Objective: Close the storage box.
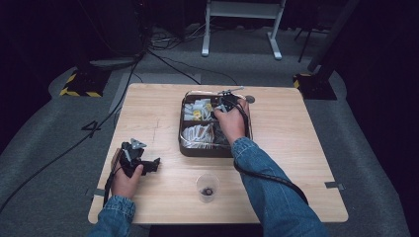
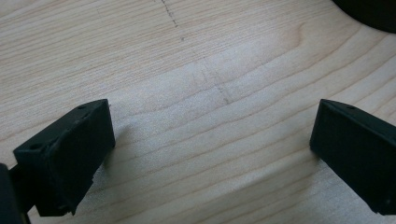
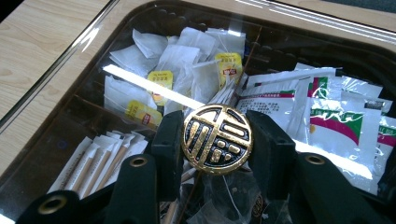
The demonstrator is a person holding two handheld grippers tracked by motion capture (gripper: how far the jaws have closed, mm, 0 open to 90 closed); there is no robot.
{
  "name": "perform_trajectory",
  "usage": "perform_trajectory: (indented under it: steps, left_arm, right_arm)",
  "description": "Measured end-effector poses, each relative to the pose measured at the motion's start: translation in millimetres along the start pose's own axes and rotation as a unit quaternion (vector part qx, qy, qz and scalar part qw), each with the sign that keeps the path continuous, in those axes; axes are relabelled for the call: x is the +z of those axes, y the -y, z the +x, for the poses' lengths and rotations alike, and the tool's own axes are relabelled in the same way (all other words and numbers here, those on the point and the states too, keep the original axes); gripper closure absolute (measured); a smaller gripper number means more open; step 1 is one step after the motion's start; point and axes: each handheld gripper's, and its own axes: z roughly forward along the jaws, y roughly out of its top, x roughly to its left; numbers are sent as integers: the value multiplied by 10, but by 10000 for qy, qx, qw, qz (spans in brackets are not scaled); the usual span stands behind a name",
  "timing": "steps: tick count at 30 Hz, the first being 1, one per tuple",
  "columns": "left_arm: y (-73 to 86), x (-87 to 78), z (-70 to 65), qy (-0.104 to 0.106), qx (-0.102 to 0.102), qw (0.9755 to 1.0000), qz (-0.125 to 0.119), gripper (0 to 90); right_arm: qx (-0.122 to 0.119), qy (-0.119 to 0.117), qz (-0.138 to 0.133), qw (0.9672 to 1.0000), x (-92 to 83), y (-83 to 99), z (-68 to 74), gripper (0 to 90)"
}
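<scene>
A light wooden bench [image 1: 148, 118] with visible grain stands on grey carpet [image 1: 44, 133] in a dark room; black cables [image 1: 74, 143] trail across the floor, a white frame [image 1: 242, 24] stands behind, and yellow-black striped feet [image 1: 79, 86] flank the far corners. A faint pencil line crosses the bench top in the left gripper view.

A dark box [image 1: 184, 143] with a clear lid [image 3: 93, 42] sits at the bench's middle-far side, holding tea bags [image 3: 187, 56], sachets [image 3: 336, 112] and wrapped sticks [image 3: 98, 158] in separate compartments. A round gold-and-black knob [image 3: 217, 139] sits on the lid; the right tongs [image 3: 217, 144] are clamped on it, one black pad pressing each side. In the high view the right tongs [image 1: 227, 104] are over the box's far right part.

The left tongs [image 2: 210, 154] stand wide apart with bare wood between them, resting at the near left of the bench [image 1: 140, 163]. A clear cup [image 1: 207, 187] stands near the front edge, something small and dark inside. A small round disc [image 1: 250, 98] lies just beyond the box.
</scene>
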Motion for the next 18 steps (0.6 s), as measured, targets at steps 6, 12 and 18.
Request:
perform_trajectory:
  steps: [6,12,18]
  left_arm:
    - [0,0,0,-1,1,10000,-2,2]
    - [0,0,0,0,-1,10000,0,2]
    - [0,0,-1,-5,-1,10000,-1,2]
  right_arm:
    - [-49,45,71,10000,76,34,-4,593]
    - [-126,49,109,9998,138,57,14,593]
    - [-164,74,141,9997,178,78,36,593]
